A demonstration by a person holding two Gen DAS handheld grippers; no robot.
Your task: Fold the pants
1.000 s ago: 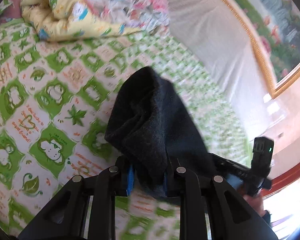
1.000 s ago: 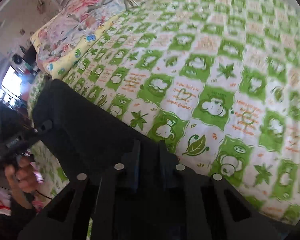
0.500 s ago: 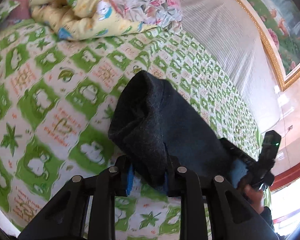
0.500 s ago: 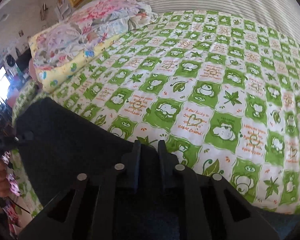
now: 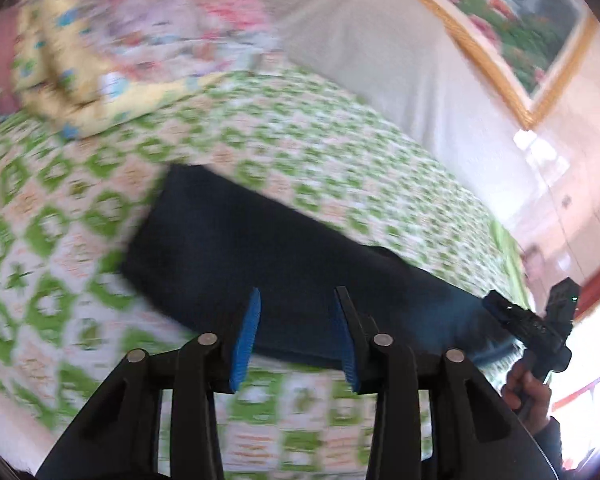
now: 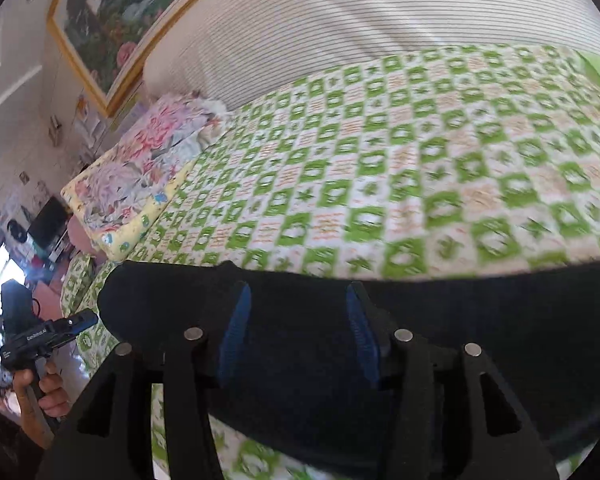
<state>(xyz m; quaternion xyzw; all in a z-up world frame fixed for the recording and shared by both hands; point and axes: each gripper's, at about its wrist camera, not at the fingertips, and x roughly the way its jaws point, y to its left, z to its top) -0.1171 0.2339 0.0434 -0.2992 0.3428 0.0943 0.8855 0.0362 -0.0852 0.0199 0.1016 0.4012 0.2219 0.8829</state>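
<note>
- My left gripper (image 5: 296, 320) has its jaws spread wide, holding nothing.
- My right gripper (image 6: 298, 320) is also wide open, empty.
- The dark pants (image 5: 260, 252) lie flat on the green checked bedspread (image 6: 420, 152), just before both.

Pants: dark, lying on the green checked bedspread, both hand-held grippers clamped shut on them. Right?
Not quite. Both wrist views show each hand-held gripper open, left and right, blue pads spread apart over the cloth. The rest holds: the dark pants lie on the green checked bedspread.
</note>
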